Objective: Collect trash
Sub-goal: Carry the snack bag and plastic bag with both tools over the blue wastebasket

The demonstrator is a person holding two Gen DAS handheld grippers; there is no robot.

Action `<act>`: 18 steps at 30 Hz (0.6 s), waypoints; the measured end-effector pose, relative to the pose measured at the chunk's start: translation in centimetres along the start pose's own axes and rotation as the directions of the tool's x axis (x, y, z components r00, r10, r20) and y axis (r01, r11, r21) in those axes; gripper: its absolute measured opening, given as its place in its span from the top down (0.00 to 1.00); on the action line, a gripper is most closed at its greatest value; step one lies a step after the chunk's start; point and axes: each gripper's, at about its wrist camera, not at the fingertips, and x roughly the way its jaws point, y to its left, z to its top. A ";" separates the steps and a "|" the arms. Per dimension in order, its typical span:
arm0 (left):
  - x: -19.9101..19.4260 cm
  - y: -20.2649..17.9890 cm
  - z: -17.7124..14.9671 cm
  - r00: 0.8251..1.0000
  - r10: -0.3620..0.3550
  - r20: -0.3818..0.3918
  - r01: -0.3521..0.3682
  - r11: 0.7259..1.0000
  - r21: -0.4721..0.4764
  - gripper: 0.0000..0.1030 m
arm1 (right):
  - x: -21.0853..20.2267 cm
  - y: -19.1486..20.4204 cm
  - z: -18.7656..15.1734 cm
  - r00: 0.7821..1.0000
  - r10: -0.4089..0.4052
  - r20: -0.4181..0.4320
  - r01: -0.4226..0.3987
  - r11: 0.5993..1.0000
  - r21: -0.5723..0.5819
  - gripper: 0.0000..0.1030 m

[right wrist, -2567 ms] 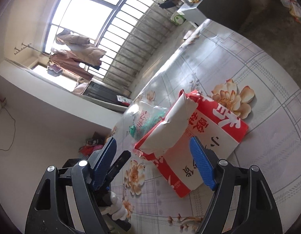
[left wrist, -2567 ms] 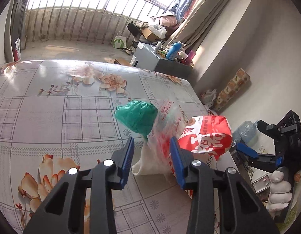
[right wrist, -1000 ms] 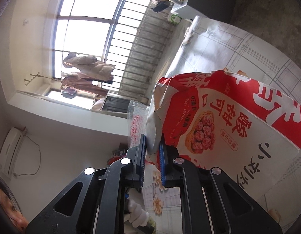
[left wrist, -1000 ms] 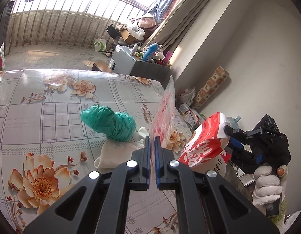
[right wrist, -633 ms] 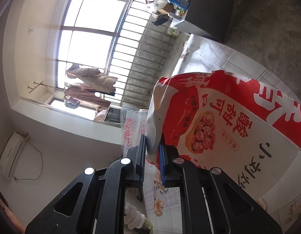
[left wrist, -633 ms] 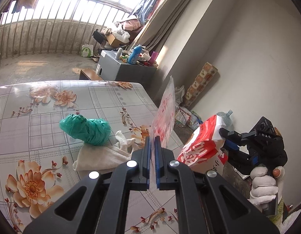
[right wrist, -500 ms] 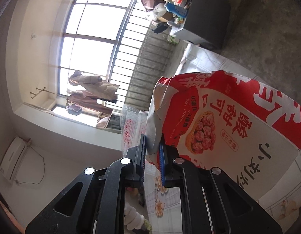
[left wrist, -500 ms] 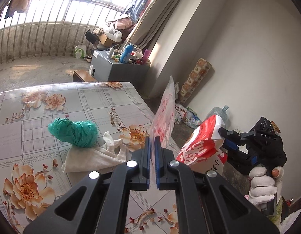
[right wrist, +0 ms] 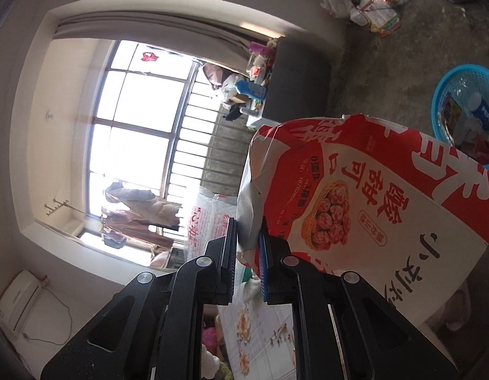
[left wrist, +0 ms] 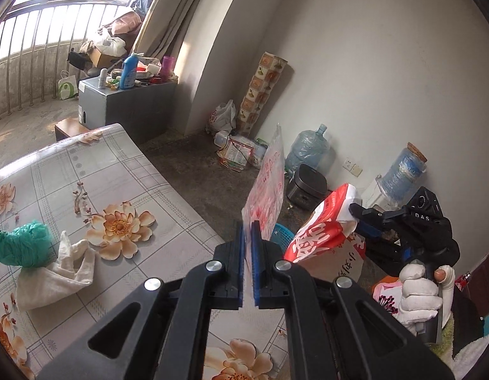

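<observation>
left wrist view: left gripper (left wrist: pixel 249 247) is pressed together on the lower edge of the clear printed bag (left wrist: pixel 268 183), which stands up from the pads, thin and translucent with red print.
right wrist view: right gripper (right wrist: pixel 247 247) pinches the torn white fold of the red snack bag (right wrist: pixel 371 209); the bag hangs out to the right of the pads.
change since a second ago: both bags have been carried off the counter (left wrist: pixel 124 190) and out past its edge; the floor now fills the view under them, where earlier the flowered counter top lay beneath.
right gripper seen from the left: it (left wrist: pixel 358 213) holds the red snack bag (left wrist: pixel 323 231) beside the clear bag, the two apart but near.
what stays behind: the green bag wad (left wrist: pixel 21 243) and the white cloth (left wrist: pixel 51 278) lie on the counter, touching, now well to the left.
farther out: the blue basket (right wrist: pixel 464 110) sits on the floor with trash already in it; in the left wrist view only a sliver of it (left wrist: pixel 280 236) shows behind the bags.
meaning for the task: two pieces look ready to drop into the basket; that step is not yet done, and my judgement is that two more pieces wait on the counter.
risk: the light clear bag may drift wide when let go.
</observation>
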 end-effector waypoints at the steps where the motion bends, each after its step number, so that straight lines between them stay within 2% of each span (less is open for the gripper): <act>1: 0.9 -0.8 0.2 1.000 -0.009 -0.014 0.009 1.000 0.018 0.96 | -0.7 -0.6 0.3 1.000 -0.010 0.017 0.010 1.000 0.007 0.89; 7: 7.8 -5.2 1.5 0.990 -0.062 -0.127 0.076 0.992 0.103 0.96 | -4.2 -4.8 2.7 0.991 -0.073 0.112 0.065 0.995 0.071 0.89; 10: 12.5 -7.0 1.7 0.975 -0.082 -0.207 0.112 0.985 0.134 0.96 | -4.8 -7.0 3.7 0.984 -0.112 0.135 0.097 0.989 0.115 0.89; 13: 17.9 -8.3 2.0 0.952 -0.099 -0.288 0.143 0.980 0.136 0.96 | -5.0 -9.9 5.1 0.980 -0.146 0.134 0.124 0.979 0.162 0.89; 18: 27.6 -9.4 2.0 0.902 -0.092 -0.422 0.157 0.980 0.123 0.96 | -3.9 -14.4 7.8 0.973 -0.201 0.111 0.170 0.956 0.239 0.89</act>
